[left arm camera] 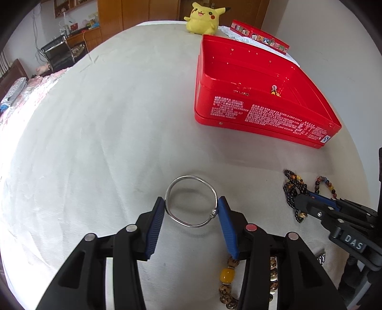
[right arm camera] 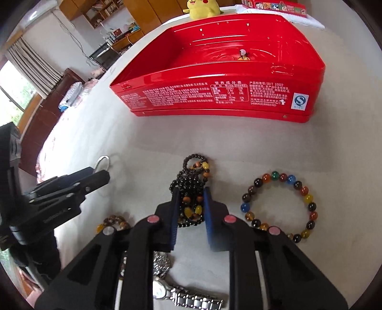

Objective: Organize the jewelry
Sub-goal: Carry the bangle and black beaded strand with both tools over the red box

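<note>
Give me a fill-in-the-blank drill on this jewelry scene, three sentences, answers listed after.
1. The left gripper has its fingers on either side of the ____ bangle.
2. The right gripper closes on a heap of mostly ____ beads.
3. The open red tin stands in front of a yellow ____ toy.

Missing words: silver; black; plush

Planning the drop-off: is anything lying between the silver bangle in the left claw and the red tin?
Nothing visible: only bare cloth lies between the silver bangle, in the left claw, and the open red tin.
</note>
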`<state>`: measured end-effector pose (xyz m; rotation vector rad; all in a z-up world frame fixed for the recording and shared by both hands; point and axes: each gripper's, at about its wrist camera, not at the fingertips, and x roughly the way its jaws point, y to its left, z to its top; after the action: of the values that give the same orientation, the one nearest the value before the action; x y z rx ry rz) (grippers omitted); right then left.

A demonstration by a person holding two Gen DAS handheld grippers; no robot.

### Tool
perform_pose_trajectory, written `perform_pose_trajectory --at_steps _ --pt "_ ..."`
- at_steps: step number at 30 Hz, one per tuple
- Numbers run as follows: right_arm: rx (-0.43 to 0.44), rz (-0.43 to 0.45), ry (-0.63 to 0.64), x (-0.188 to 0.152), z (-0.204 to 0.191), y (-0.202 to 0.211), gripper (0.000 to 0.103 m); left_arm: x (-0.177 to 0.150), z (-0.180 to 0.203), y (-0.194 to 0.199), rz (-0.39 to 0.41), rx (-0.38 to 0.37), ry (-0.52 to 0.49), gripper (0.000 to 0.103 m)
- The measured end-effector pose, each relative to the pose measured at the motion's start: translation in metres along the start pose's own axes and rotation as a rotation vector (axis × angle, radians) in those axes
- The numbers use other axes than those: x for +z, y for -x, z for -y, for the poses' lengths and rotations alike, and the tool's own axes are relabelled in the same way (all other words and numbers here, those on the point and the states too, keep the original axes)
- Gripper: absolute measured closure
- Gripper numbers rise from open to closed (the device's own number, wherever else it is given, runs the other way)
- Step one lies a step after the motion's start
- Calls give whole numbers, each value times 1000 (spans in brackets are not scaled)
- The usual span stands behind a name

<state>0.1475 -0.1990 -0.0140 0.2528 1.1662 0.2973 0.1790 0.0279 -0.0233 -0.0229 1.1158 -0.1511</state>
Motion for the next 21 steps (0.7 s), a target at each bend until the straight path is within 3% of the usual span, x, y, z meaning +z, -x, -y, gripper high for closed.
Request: perform_pose_trajectory --at_steps 11,21 --pt "69 61 -13 -2 9 39 87 -1 1 3 15 -5 -9 57" --pt "41 39 -8 -3 8 30 87 -3 5 -2 6 7 -23 57"
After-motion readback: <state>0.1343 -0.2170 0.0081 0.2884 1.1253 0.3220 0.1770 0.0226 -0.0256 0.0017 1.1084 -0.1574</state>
